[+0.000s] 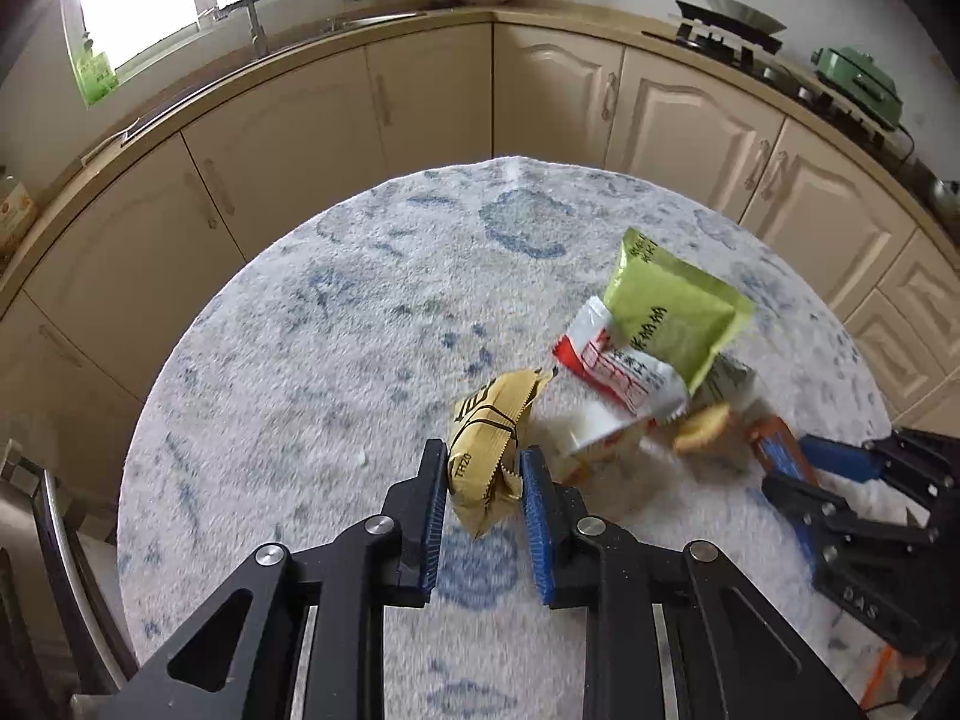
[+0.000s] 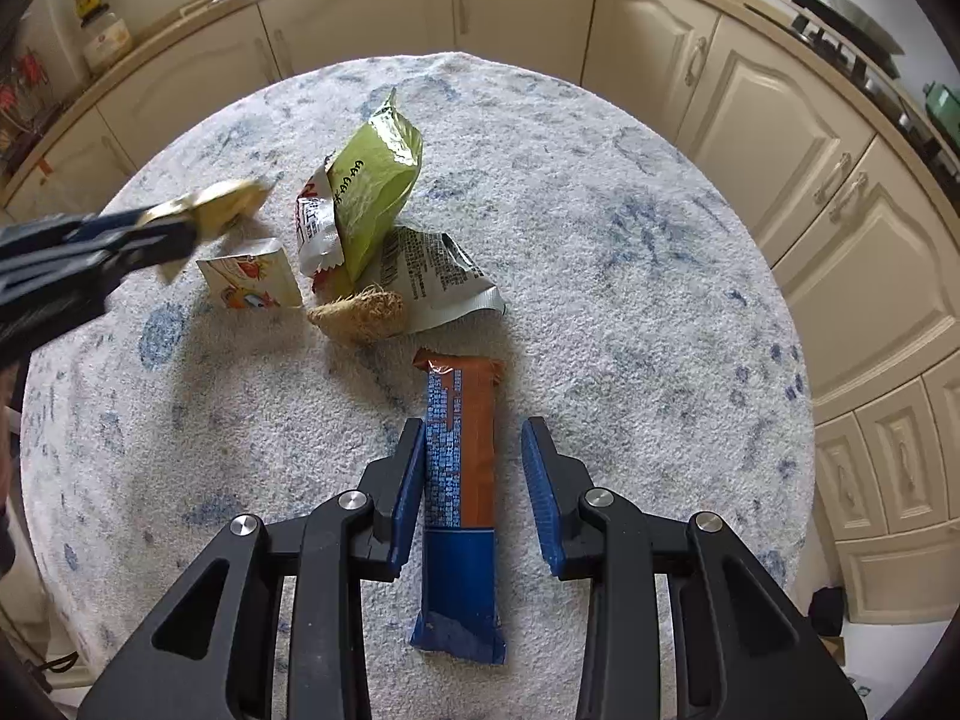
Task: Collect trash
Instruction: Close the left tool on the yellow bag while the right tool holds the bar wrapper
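Left gripper (image 1: 485, 483) angled steeply down, pads clamped on yellow wrapper (image 1: 487, 450). Right gripper (image 2: 474, 468) likewise pitched down, jaws partly apart astride blue-and-orange bar wrapper (image 2: 459, 480), left pad touching, right pad clear. Blue-flecked round table (image 2: 600, 240) beneath; cream cabinets (image 1: 270, 150) behind. Wrapper pile (image 2: 366, 222) just ahead.

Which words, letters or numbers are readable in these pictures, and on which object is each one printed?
"TH20": on the yellow wrapper held in the left gripper.
"DAS": on the body of the right gripper, seen from the left wrist.
Green packet, red-and-white wrapper, silver wrapper, blue-and-orange bar wrapper: print is there, but too blurred or small to read.
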